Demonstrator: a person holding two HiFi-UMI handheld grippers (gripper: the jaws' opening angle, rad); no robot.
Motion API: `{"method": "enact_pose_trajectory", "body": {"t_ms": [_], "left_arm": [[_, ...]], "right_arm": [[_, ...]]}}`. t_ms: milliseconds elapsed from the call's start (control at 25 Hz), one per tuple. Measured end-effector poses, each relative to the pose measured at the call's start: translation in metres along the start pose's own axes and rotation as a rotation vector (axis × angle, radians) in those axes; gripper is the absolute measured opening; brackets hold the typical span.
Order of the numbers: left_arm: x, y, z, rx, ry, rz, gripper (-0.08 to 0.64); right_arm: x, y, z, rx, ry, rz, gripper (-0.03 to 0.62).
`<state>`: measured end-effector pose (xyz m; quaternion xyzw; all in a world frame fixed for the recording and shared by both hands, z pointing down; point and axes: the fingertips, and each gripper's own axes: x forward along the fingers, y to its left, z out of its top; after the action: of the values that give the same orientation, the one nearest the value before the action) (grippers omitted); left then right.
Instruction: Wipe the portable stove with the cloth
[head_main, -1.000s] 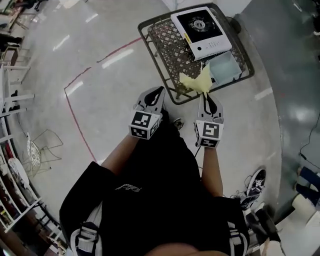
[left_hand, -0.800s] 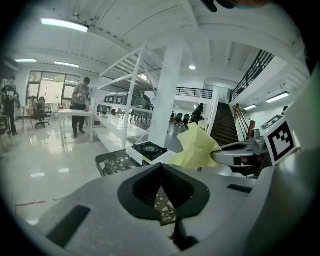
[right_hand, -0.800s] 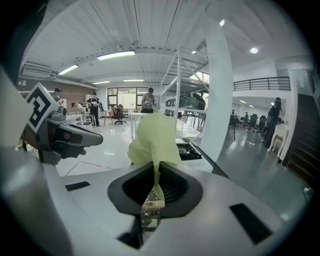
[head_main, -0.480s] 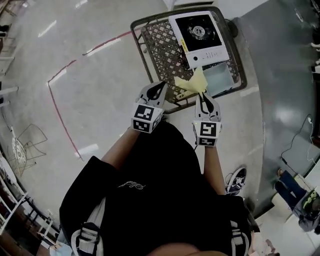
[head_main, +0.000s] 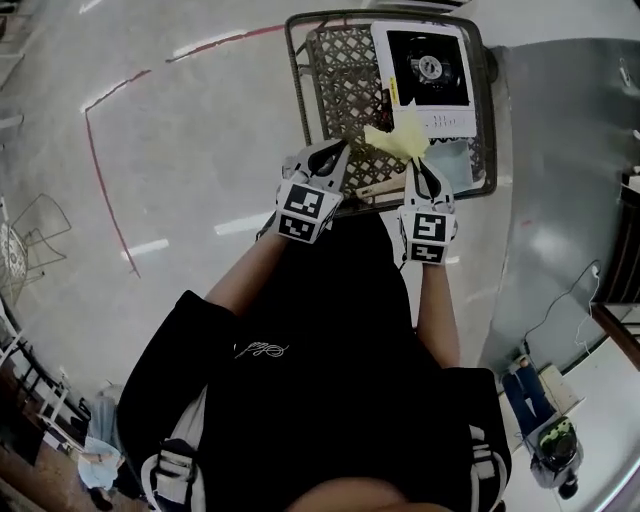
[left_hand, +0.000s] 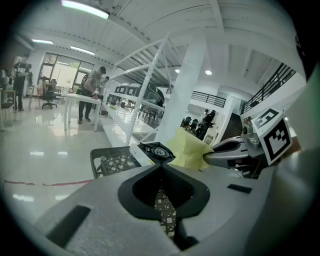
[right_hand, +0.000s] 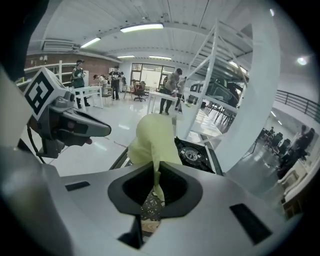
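Note:
The portable stove (head_main: 430, 82), white with a black top and a round burner, lies on a metal lattice table (head_main: 340, 75). My right gripper (head_main: 418, 165) is shut on a yellow cloth (head_main: 397, 138) that hangs in the air at the stove's near edge. In the right gripper view the cloth (right_hand: 150, 142) rises out of the jaws, with the stove (right_hand: 194, 155) just behind it. My left gripper (head_main: 338, 152) is shut and holds nothing, over the table's near edge to the left of the cloth. The left gripper view shows the stove (left_hand: 156, 150) and the cloth (left_hand: 186, 149) ahead.
A clear plastic box (head_main: 452, 160) sits on the table beside the stove's near end. Red tape lines (head_main: 100, 170) mark the glossy floor at the left. A white rack post (left_hand: 187, 95) stands behind the table. People stand at far desks (left_hand: 87, 90).
Both grippers have moved forward and up to the table. The cloth has gone from the table's near edge to the stove's near edge. The view has swung, so the table stands squarer.

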<state>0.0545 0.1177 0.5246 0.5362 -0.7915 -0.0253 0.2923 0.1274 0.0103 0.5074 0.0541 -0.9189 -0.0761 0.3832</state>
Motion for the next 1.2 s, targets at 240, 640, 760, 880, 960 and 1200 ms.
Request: {"method": "enact_pose_trajectory", "body": {"t_ms": [240,640,760,880,960,1200], "left_arm": [[0.011,0.009,-0.013,-0.041,0.006,0.114,0.017],[0.024,-0.007,-0.034,-0.163,0.036,0.366,0.018],[0.031,-0.008,-0.048,-0.218,0.046,0.417,0.018],[0.039,-0.002,-0.062,-0.257,0.078,0.462,0.018],[0.043,-0.001,-0.061,-0.251,0.081,0.482,0.018],[0.058,-0.013,-0.047,-0.208,0.088,0.455,0.018]], "right_arm": [[0.037,-0.009,-0.004,-0.099,0.015,0.128,0.025],[0.084,-0.031,-0.040,-0.348,0.048,0.382,0.025],[0.098,-0.039,-0.054,-0.439,0.083,0.422,0.025],[0.110,-0.047,-0.070,-0.457,0.125,0.449,0.025],[0.114,-0.050,-0.074,-0.440,0.137,0.464,0.025],[0.126,-0.051,-0.076,-0.446,0.113,0.455,0.025]]}}
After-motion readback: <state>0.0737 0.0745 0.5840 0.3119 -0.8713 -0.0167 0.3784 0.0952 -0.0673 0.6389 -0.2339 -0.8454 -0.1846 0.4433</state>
